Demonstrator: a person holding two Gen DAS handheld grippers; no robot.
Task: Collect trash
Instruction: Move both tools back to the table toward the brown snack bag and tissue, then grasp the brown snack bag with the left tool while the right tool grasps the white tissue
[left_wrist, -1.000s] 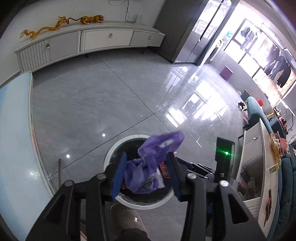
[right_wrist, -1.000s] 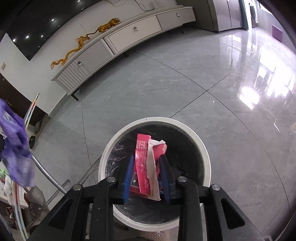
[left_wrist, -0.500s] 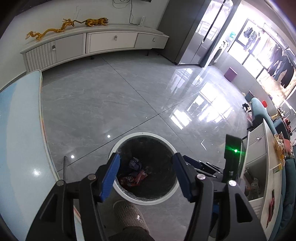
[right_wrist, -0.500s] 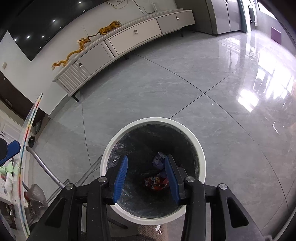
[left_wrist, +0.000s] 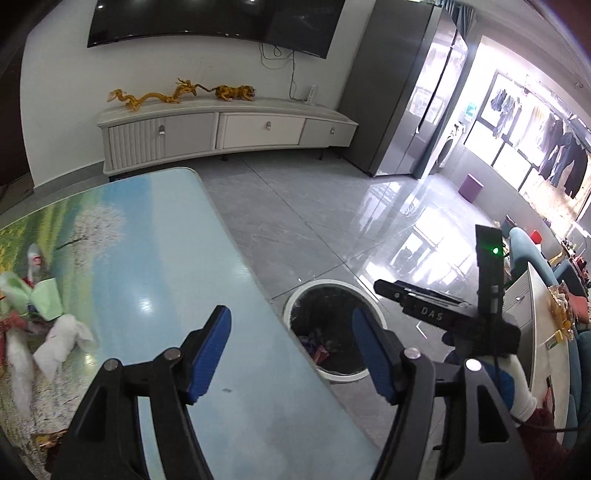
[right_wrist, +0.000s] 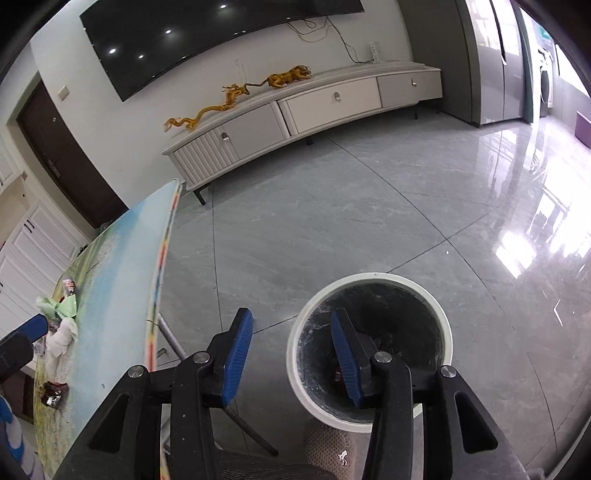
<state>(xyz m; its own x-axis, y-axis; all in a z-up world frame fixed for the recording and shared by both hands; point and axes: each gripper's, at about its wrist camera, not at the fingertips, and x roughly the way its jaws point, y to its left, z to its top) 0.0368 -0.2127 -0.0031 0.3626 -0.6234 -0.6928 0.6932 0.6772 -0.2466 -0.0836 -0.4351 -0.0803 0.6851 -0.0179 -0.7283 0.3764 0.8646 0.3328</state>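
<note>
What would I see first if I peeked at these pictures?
First, the blue-padded left gripper and right gripper, both open and holding nothing. Below them a white bin stands on the grey floor beside the table, and leftover trash lies at the table's left edge.

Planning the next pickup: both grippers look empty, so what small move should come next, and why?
Probably swing the left gripper, open and empty, left toward the white tissue on the table; trash remains there, while the bin holds earlier pieces.
</note>
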